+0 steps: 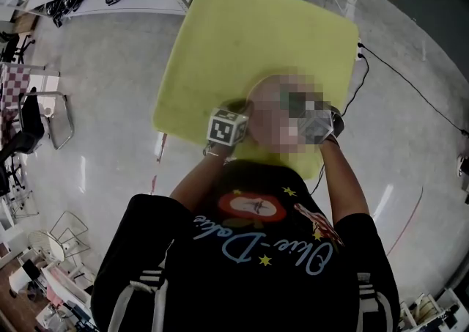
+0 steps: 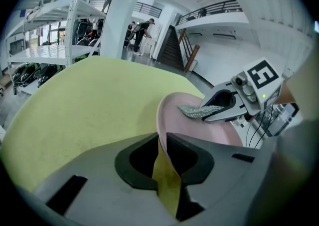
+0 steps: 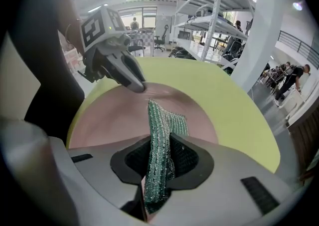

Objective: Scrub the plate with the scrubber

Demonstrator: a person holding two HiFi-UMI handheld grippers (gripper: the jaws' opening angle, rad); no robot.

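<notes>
Steadiness is counting here. My left tongs [image 2: 162, 142] are pinching the plate [image 2: 199, 129] by its rim; my right tongs [image 3: 158, 146] are clamping the scrubber [image 3: 167, 120], wanting flat strokes.

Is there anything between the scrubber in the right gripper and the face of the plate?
Nothing visible. The scrubber, clamped in the right gripper, reaches over the plate's bare face; the left gripper grips only its far rim.

Scrubber [image 3: 160, 132] — glittery woven mesh; plate [image 3: 112, 115] — smooth, matt.
</notes>
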